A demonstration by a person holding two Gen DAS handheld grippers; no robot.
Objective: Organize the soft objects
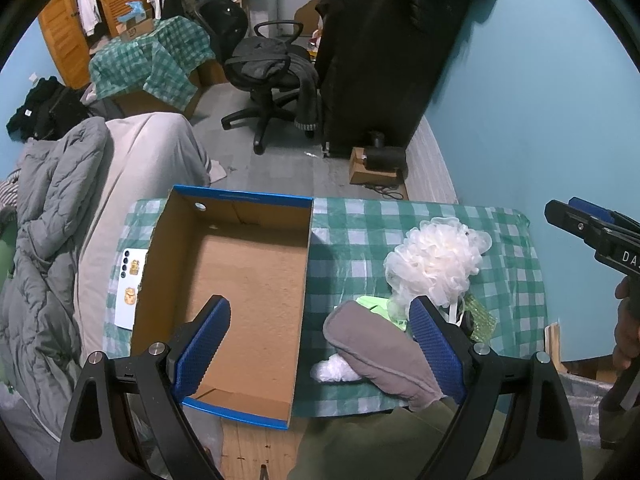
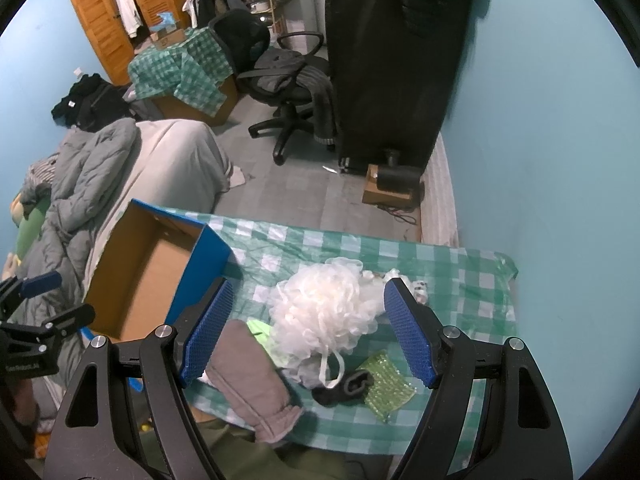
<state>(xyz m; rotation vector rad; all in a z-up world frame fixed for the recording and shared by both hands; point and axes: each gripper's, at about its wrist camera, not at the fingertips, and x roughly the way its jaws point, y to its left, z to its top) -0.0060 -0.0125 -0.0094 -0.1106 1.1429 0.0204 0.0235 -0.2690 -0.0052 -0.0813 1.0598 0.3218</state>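
Checked green tablecloth [image 2: 460, 276] carries one empty cardboard box [image 1: 240, 280], one white mesh pouf [image 2: 324, 304], one grey mitten [image 2: 248, 380]; I hold both my left tongs [image 1: 320, 352] and right tongs [image 2: 308, 332] wide open, empty.

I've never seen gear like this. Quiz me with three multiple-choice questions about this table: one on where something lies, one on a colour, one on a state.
1. Where does the white bath pouf lie?
A. inside the box
B. on the checked tablecloth
C. on the office chair

2. What colour are the pads on the gripper fingers?
A. red
B. blue
C. yellow

3. What is in the cardboard box?
A. nothing
B. a grey mitt
C. a sock

Answers: 1 B, the pouf rests on the cloth beside the grey mitt. 2 B, the textured pads are blue in both views. 3 A, only the box's bare brown floor shows.
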